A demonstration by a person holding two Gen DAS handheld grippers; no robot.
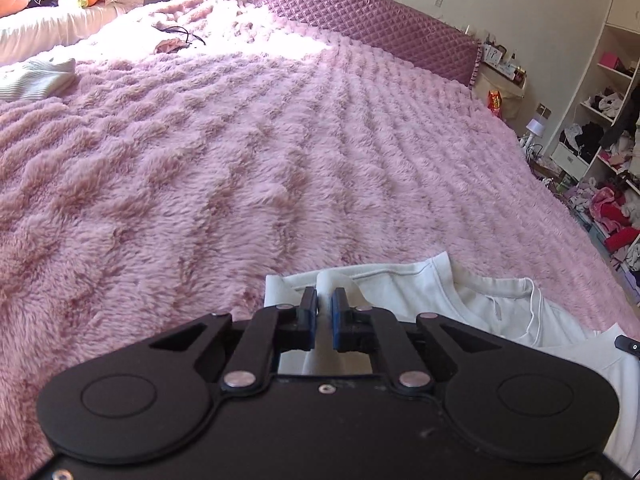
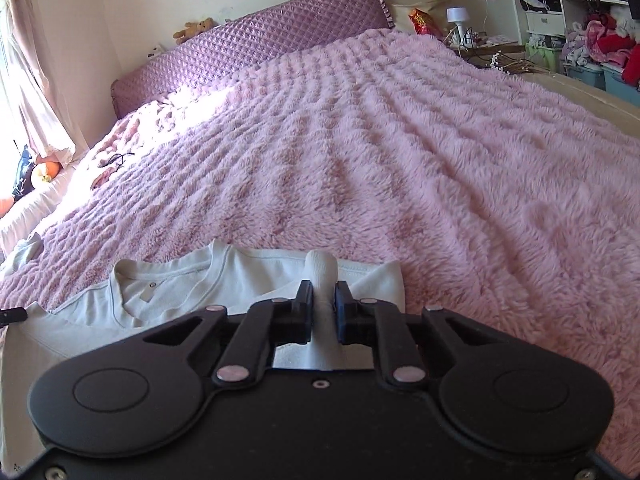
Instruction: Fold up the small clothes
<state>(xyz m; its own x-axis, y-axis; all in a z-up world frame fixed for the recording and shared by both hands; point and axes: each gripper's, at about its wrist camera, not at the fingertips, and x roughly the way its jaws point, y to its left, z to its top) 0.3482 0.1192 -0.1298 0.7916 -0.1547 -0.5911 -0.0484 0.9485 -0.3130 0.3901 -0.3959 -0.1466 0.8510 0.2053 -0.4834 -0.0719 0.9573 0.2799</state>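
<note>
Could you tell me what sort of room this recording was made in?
Most likely a home bedroom: a bed under a fluffy pink blanket with a quilted purple headboard, and open shelves of clothes beside it.

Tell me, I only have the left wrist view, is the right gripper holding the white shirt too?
Observer: Yes. The right gripper is shut on a pinched fold of the white shirt, near the shoulder on its own side.
Operator: Can you see the whole neckline? Mine is cut off.
Observer: From the right wrist view the round collar shows, with a small tag just inside it.
Operator: Anything on top of the headboard?
Observer: A brown teddy bear sits on the purple quilted headboard.
Operator: And my own side?
Observer: The left gripper is likewise shut on the white shirt.
</note>
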